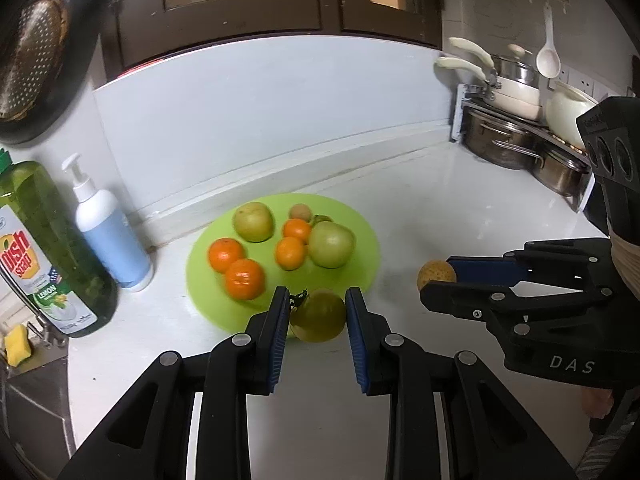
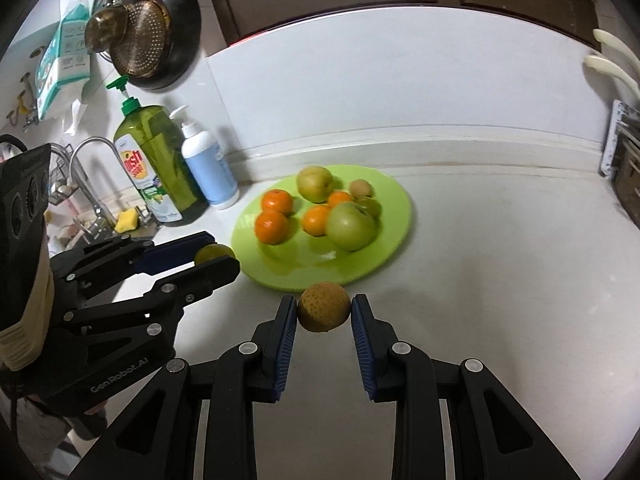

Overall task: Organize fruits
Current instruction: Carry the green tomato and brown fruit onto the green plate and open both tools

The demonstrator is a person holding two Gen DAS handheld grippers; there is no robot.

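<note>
A lime-green plate (image 1: 360,216) (image 2: 396,200) on the white counter holds several oranges (image 1: 245,279) (image 2: 272,227), two large green fruits (image 1: 331,244) (image 2: 351,226) and a small brown one. My left gripper (image 1: 318,300) is shut on a yellow-green tomato (image 1: 318,316) with a dark stem, at the plate's near edge; it also shows in the right wrist view (image 2: 210,254). My right gripper (image 2: 324,306) is shut on a speckled brown pear (image 2: 324,306), just off the plate's near rim; it also shows in the left wrist view (image 1: 436,274).
A green dish soap bottle (image 1: 48,256) (image 2: 160,168) and a white pump bottle (image 1: 110,232) (image 2: 210,166) stand left of the plate. A sink with faucet (image 2: 86,176) lies further left. Pots on a rack (image 1: 520,136) stand at the right. A colander pan (image 2: 148,36) hangs on the wall.
</note>
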